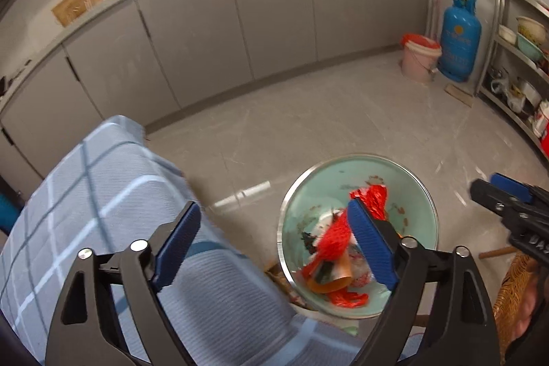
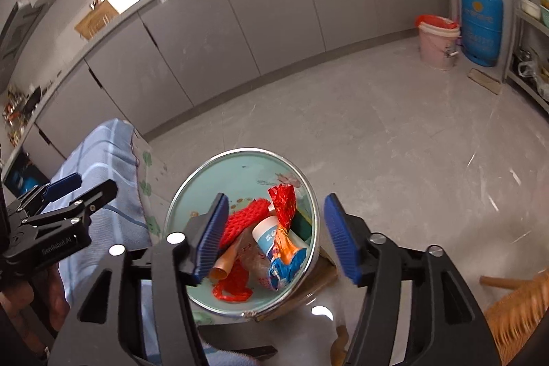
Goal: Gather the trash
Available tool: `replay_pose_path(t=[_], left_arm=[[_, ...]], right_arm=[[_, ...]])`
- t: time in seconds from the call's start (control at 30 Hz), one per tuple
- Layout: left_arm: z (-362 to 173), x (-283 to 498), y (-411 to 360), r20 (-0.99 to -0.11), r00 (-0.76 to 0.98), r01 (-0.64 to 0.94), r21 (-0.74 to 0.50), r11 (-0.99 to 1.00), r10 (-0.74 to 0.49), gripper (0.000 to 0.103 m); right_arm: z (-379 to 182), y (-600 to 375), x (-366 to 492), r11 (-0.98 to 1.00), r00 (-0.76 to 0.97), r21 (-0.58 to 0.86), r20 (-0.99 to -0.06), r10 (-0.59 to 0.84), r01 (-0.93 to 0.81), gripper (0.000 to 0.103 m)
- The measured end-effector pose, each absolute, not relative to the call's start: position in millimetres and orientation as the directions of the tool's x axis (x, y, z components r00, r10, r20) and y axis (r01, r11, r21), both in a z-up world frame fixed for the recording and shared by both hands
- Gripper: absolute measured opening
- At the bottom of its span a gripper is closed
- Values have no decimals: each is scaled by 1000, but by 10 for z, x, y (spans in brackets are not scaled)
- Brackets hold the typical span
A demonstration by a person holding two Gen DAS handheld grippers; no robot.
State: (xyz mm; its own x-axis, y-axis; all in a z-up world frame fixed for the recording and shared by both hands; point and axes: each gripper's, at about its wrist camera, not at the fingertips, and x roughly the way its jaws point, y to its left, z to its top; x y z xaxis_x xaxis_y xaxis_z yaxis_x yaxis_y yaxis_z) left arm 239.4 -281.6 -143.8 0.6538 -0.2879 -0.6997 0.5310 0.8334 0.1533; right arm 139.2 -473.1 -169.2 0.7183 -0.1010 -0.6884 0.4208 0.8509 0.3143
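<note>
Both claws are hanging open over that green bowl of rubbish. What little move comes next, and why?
Probably the right gripper lowers a little and shuts on the red net: it is open and empty, and the net lies on top in the bowl, just beside its left pad.

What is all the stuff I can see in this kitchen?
Trash bin: one, pale green with a shiny rim, on the floor beside the cloth.
Trash in the bin: several pieces; red net, red foil wrapper, white and blue cup, orange and blue wrapper.
Checked cloth: one, blue and white, draped left of the bin.
Cabinets: a long grey row under the counter along the far wall.
Gas cylinder: one, blue, far right corner.
Bucket: one, pink, with a red one nested inside, beside the cylinder.
Shelf rack: one, metal, right wall, holding bowls and pots.
Left gripper: black with blue pads, jaws open, empty.
Right gripper: same, jaws open above the bin, empty.
</note>
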Motion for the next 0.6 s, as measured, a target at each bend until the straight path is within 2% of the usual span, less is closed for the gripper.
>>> replay_pose_path(t=[0.33, 0.6], left_arm=[[-1069, 2179, -2385, -638, 713, 484, 150, 862, -289, 90], [-905, 2085, -2146, -610, 734, 464, 133, 876, -297, 92]], right_arm=[[-1275, -4390, 1165, 884, 760, 258, -632, -152, 391, 73], [-1149, -4201, 1148, 897, 760, 222, -628, -169, 383, 74]])
